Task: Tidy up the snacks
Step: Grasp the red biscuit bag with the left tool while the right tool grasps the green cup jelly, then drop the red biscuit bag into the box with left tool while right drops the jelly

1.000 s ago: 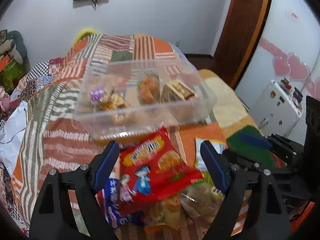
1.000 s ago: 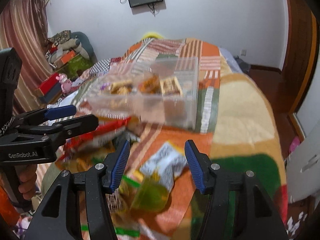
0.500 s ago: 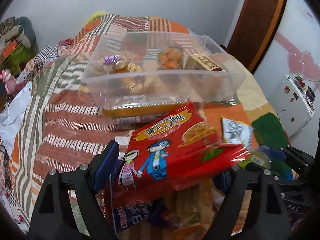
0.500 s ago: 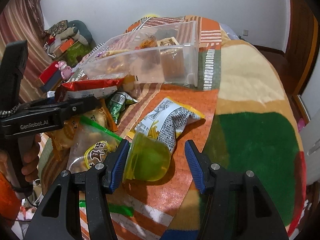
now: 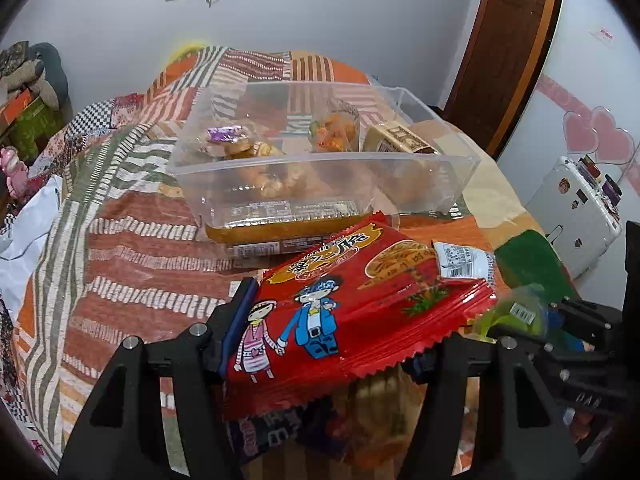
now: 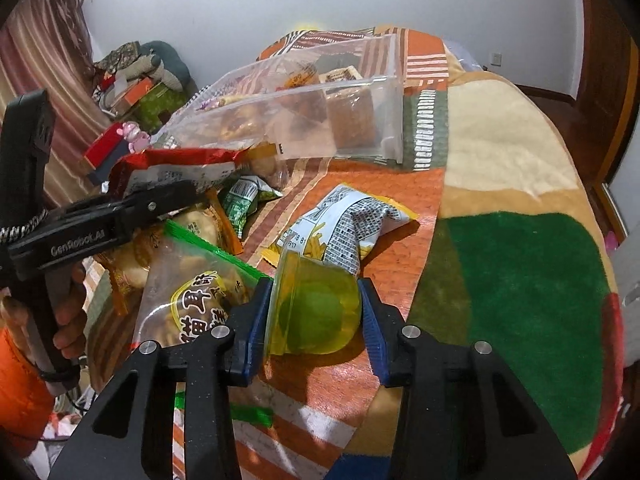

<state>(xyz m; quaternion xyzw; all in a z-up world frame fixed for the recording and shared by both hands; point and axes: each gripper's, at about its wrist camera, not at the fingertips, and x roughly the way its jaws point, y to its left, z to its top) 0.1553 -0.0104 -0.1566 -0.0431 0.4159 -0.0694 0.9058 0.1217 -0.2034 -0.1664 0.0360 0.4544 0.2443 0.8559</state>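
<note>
A red snack packet (image 5: pixel 352 308) with cartoon figures lies bowed across my left gripper (image 5: pixel 332 328). Its jaws are closing; the left pad presses the packet's edge, the right pad is hidden beneath it. In the right wrist view the left gripper (image 6: pixel 160 200) holds this packet (image 6: pixel 176 164) over the pile. My right gripper (image 6: pixel 312 312) is closing on a yellow-green jelly cup (image 6: pixel 316 312), and both blue pads touch it. A clear plastic bin (image 5: pixel 320 156) with several snacks inside stands behind the pile on the bed, also seen as the bin (image 6: pixel 384 120).
Loose snacks cover the patchwork blanket (image 6: pixel 500 152): a grey and yellow chip bag (image 6: pixel 348 220), a clear zip bag of biscuits (image 6: pixel 192 288), a small green packet (image 6: pixel 240 200), a long cake pack (image 5: pixel 272 236) against the bin. A hand (image 6: pixel 68 320) grips the left handle.
Both grippers sank toward the snack pile. The left jaws narrowed around the red packet. The right jaws closed in on the yellow-green cup, which now sits between the pads.
</note>
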